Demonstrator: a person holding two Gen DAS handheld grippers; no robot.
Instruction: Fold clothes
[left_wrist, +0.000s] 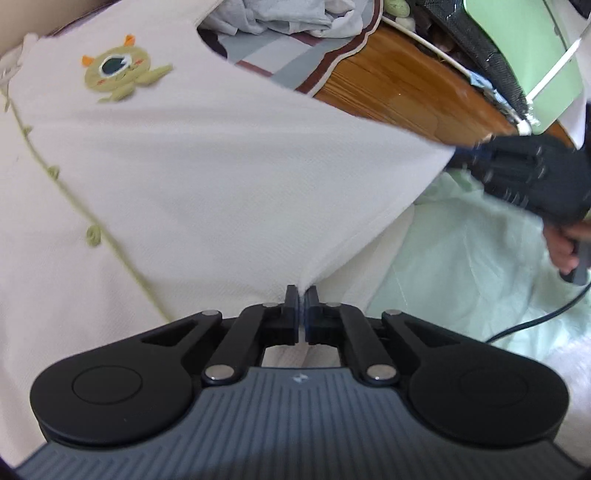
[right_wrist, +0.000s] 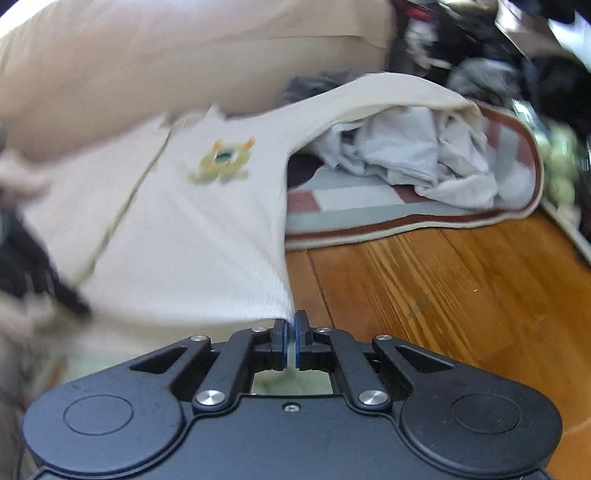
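We hold a cream garment (left_wrist: 207, 177) stretched between our two grippers, above a wooden floor (right_wrist: 443, 288). In the left wrist view the left gripper (left_wrist: 302, 295) has its jaws pinched together on a lower corner of the cloth, which fans up and away from the fingertips. The right gripper (right_wrist: 291, 325), seen in its own view, is likewise clamped narrow on a hem corner, the fabric rising to the left of it. From the left view the right gripper (left_wrist: 524, 173) shows as a dark, blurred shape at the far edge of the garment, with a hand (left_wrist: 561, 247) on its handle below.

The garment carries a small green one-eyed monster patch (left_wrist: 118, 72) with orange horns, and a green-trimmed placket with green buttons (left_wrist: 93, 234) running down beside it. One upper part of it drapes over a pile of grey-white clothes (right_wrist: 413, 155) lying on a striped rug (right_wrist: 369, 214) with a brown border.

Pale green sheeting (left_wrist: 461, 266) lies below the cloth on the right of the left view. Much of the right wrist view is smeared; the dark shape at its left edge and the clutter at top right we cannot make out. The garment's far edges are cut off by the frame.
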